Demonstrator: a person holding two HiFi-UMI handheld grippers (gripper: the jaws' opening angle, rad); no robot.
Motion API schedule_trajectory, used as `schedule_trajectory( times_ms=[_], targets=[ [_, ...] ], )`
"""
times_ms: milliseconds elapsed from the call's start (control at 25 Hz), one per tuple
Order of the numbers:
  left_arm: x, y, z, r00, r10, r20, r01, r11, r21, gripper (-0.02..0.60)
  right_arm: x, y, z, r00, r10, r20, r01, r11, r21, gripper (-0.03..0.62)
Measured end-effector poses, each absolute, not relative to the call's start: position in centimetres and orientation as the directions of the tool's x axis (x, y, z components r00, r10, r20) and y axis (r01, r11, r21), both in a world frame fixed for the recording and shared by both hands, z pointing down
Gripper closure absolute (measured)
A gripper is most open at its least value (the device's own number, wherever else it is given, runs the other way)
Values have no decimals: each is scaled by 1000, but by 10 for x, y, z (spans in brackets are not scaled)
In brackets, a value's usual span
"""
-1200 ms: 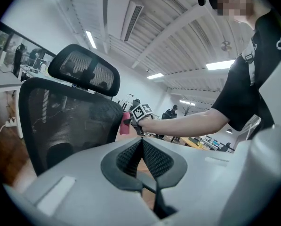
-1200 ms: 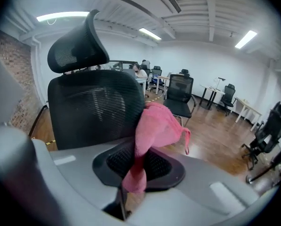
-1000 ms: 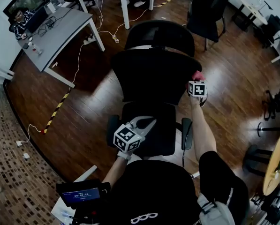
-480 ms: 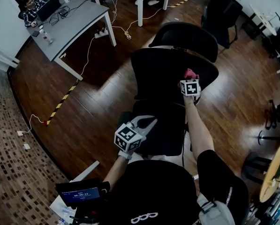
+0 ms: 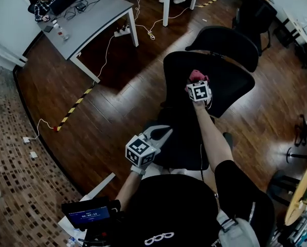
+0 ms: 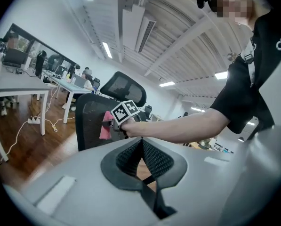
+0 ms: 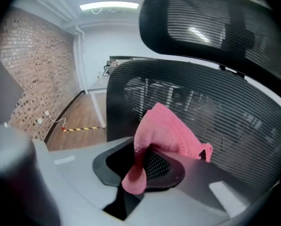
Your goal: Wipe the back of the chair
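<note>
Pink cloth point(image 7: 166, 131), clenched in right gripper point(image 5: 196, 81), has been swept from the right edge of the chair back point(image 5: 231, 85) to its middle, against the mesh. One pass is judged done, more is left. Left gripper point(image 5: 156, 135) is held closed and empty, well apart from the chair back.

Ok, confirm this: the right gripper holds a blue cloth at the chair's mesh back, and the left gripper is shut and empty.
Not quite: the cloth is pink, not blue, as the right gripper view shows. The right gripper does hold it at the chair's mesh back, and the left gripper is shut and empty.
</note>
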State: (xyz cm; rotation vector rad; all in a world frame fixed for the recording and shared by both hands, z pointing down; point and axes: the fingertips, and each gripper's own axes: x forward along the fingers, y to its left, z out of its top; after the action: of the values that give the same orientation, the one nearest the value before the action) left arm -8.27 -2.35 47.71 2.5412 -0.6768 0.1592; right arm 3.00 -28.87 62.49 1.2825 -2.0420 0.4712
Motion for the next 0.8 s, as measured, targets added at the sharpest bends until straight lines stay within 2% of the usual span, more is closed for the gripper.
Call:
schedule_trajectory(
  times_ms=[520,720,800],
  targets=[
    [-166,-30,481,792,-549,265,-605,-652,457,597,-126,-300,635,-478,-553,682,-763,647,-10,548],
    [-183,-29,489,772,-565,292,-633,-636,441,597,-180,-282,649,-587,-450,673,-651,757,-62,548],
    [-186,-29,494,768,-566,302,-639,-637,432,597,-186,-274,658,-591,-417,691,-622,780,-61,548]
  ],
)
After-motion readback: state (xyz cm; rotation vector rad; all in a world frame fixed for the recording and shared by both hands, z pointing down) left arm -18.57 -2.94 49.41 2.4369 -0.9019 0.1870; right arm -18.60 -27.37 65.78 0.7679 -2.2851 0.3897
